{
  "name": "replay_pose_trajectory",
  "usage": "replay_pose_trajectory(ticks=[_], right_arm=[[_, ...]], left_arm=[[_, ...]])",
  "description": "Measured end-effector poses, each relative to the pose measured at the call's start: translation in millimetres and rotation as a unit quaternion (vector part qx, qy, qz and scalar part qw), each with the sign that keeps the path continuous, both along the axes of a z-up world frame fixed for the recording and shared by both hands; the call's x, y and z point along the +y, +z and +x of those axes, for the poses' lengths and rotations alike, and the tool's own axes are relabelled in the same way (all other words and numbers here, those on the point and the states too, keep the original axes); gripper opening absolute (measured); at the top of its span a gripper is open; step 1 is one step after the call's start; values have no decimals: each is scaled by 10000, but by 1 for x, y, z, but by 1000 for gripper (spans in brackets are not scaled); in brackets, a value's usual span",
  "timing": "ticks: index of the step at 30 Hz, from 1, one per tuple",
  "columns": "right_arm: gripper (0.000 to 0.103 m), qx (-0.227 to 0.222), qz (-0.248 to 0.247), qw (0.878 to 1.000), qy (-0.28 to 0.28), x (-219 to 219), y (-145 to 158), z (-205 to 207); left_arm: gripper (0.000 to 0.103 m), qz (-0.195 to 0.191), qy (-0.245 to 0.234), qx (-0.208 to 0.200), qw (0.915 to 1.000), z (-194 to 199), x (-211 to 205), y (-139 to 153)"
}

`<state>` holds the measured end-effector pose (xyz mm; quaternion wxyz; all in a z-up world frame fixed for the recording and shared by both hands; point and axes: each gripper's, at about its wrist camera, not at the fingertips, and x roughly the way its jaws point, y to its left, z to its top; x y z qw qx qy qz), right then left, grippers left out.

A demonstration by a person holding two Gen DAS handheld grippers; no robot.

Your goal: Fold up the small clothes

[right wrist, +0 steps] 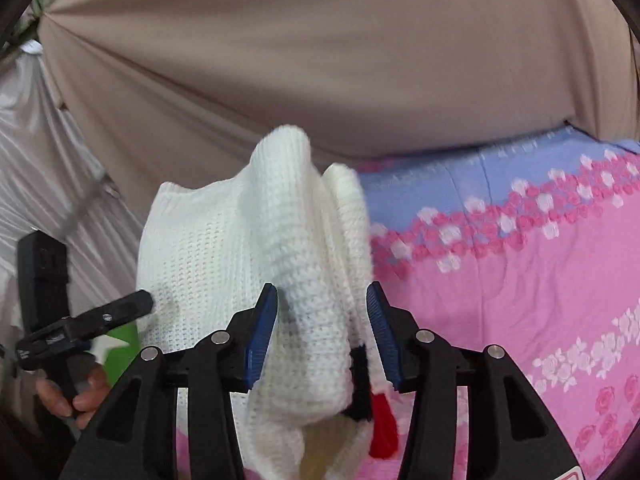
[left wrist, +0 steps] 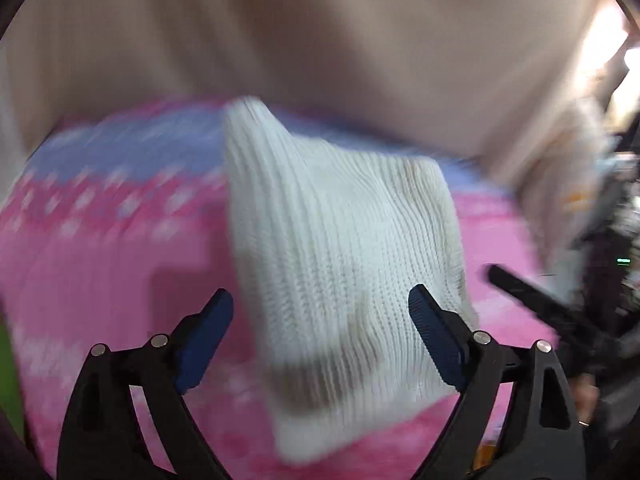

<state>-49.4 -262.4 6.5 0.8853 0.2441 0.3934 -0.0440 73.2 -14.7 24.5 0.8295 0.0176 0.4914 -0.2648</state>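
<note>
1. A white knitted garment (right wrist: 248, 264) is seen bunched and partly raised above a pink and blue floral bed sheet (right wrist: 520, 280); it is judged to be mid-fold, lifted so that one part can be carried over another.
2. The right hand-held gripper (right wrist: 322, 336) is seen with its blue pads set apart, a thick roll of the knit lying between them. The left pad appears to touch the fabric, while a gap is seen at the right pad, so no firm clamp is judged.
3. A black and red trim (right wrist: 372, 408) of the garment is seen hanging near the right pad.
4. The left hand-held gripper (left wrist: 320, 340) is seen wide open, with the knit (left wrist: 340, 240) lying across the space between the fingers; nothing is pinched. That view is blurred.
5. A beige fabric (right wrist: 320, 60) is seen at the far side.
</note>
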Motion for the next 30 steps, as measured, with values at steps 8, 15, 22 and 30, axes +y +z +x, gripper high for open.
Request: replay_pose_trajectory(ticks=[8,15,22,30], right_arm=[[51,525,139,9973,492,38,-39,-5],[61,973,-102,9930,657,33,-72,59],[18,1249,357,9879,853,31,-100,94],[29,1356,518,9872,656,1,-119,80]], left_arm=[[88,-13,500,456,9977,-26,19,-55],[89,524,312,856,9945,-63,10,-101],[84,732,839,1062,9881,-47,30,-133],[83,589,782,1177,9882,-39,28,-126]])
